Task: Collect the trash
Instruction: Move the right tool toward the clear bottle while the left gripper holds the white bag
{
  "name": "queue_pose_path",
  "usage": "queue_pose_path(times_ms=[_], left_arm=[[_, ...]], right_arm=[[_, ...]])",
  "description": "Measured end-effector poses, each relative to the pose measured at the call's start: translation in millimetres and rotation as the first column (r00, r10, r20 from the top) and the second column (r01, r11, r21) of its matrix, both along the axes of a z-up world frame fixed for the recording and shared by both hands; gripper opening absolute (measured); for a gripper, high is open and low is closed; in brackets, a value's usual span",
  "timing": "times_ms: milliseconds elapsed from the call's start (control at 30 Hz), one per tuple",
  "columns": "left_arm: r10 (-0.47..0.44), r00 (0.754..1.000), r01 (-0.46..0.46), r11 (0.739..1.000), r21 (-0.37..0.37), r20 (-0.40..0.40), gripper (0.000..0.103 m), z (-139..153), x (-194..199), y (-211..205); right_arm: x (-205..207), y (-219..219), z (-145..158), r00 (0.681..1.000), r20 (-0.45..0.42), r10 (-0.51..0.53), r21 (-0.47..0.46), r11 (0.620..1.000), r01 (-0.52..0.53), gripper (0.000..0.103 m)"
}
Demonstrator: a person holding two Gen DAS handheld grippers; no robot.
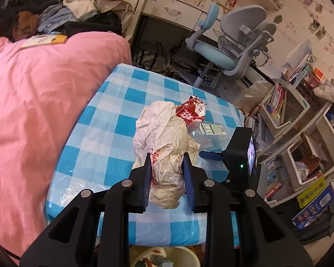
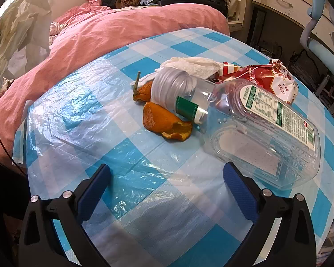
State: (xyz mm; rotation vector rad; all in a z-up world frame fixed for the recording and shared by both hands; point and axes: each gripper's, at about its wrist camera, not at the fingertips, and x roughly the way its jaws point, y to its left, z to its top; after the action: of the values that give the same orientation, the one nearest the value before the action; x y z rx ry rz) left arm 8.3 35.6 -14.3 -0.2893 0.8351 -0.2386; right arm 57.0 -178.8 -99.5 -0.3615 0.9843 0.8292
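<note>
Already my left tool (image 1: 167, 166) clamps the crumpled paper bag (image 1: 164, 138) above the counter (image 1: 104, 129); my right tool (image 2: 167, 191) gapes empty beside the bottle (image 2: 256, 129). Thin paper could tear loose short of the bin (image 1: 167, 258).

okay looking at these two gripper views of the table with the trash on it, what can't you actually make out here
- Left wrist view: the crumpled paper bag in the left gripper hides the table behind it; no orange peel shows there.
- Left wrist view: the bin below the table is cut off by the bottom edge and the gripper's arms.
- Right wrist view: the clear bottle covers part of the red wrapper.
- Bottle label print is too small to read.
</note>
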Motion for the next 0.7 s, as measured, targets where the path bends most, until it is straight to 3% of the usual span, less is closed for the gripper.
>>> queue_pose_path(times_ms=[700], left_arm=[[0.048, 0.999, -0.048, 0.999, 0.001, -0.015, 0.025, -5, 11, 1]], right_arm=[[0, -1, 0, 1.0, 0.0, 0.0, 0.0, 1.0, 0.0, 0.097]])
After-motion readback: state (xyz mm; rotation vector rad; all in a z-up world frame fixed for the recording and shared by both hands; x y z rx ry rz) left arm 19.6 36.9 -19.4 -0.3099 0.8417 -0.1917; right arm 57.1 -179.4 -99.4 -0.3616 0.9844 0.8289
